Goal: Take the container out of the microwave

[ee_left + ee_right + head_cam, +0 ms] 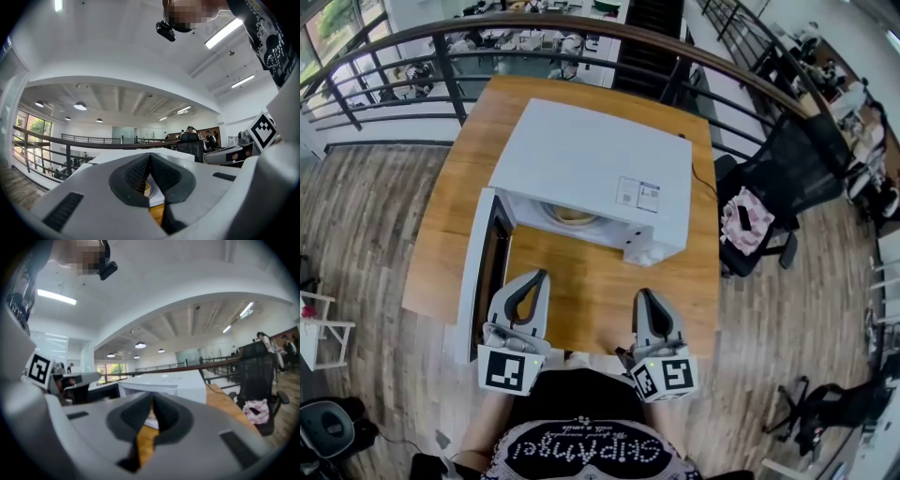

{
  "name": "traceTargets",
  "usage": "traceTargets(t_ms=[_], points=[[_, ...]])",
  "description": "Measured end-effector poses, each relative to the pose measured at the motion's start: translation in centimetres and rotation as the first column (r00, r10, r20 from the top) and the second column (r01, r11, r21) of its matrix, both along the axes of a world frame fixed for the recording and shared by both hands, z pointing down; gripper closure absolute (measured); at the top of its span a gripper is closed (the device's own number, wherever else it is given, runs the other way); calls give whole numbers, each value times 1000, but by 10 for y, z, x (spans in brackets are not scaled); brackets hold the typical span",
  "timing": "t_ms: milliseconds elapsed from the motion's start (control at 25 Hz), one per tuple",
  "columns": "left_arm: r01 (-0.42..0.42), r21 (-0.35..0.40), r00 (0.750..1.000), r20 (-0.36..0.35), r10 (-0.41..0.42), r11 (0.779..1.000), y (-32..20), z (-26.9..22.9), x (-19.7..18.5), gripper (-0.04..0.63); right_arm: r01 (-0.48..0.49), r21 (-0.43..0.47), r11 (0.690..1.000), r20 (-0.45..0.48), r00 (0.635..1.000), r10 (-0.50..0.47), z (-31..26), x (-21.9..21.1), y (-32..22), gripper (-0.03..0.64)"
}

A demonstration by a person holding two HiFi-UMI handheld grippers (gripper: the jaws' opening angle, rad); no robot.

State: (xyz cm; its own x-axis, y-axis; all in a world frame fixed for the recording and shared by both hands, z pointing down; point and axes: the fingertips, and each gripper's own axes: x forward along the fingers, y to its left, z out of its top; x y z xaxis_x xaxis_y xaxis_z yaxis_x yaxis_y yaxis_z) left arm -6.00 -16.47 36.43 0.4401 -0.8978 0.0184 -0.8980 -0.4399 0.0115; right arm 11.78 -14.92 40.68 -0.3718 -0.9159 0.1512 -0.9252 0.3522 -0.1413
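A white microwave (pixel 591 164) stands on the wooden table (pixel 581 300) with its door (pixel 476 277) swung open to the left. Inside its cavity sits a round pale container (pixel 572 216), partly hidden under the microwave's top. My left gripper (pixel 543 274) is shut and empty, hovering over the table just in front of the open cavity beside the door. My right gripper (pixel 642 292) is also shut and empty, a little nearer to me, in front of the microwave's right corner. In the left gripper view the shut jaws (pixel 150 154) point level at the container (pixel 147 188).
A black office chair (pixel 773 202) with a pink cloth stands right of the table. A curved dark railing (pixel 534 37) runs behind the table's far edge. A cable runs from the microwave's right side. Bare wood lies between the grippers and the microwave.
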Motion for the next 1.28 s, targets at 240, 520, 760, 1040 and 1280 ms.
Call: traceTargets(t_ms=[240,520,760,1040,1280], points=[[-3,-15,1000,2,3,1000,1,3,-1,568,-6,2,1000,0,1000,6,-1,0,0,577],[-8,-31,1000,3,8,999,2,13,1,568,-19,-11,1000,-4,1000,19,5,5,4,577],[-16,-25,1000,23,16,1000,0,13,7,568,-30,-9,1000,-4,1000,30,5,13,5,577],[-73,-47,984,159,80,996,-15,25,21,562,-45,-15,999,-2,999,45,6,22,9,577],[-181,-60,902,387,190,982,-48,52,47,448,-70,-39,997,-1,998,70,13,31,13,577]])
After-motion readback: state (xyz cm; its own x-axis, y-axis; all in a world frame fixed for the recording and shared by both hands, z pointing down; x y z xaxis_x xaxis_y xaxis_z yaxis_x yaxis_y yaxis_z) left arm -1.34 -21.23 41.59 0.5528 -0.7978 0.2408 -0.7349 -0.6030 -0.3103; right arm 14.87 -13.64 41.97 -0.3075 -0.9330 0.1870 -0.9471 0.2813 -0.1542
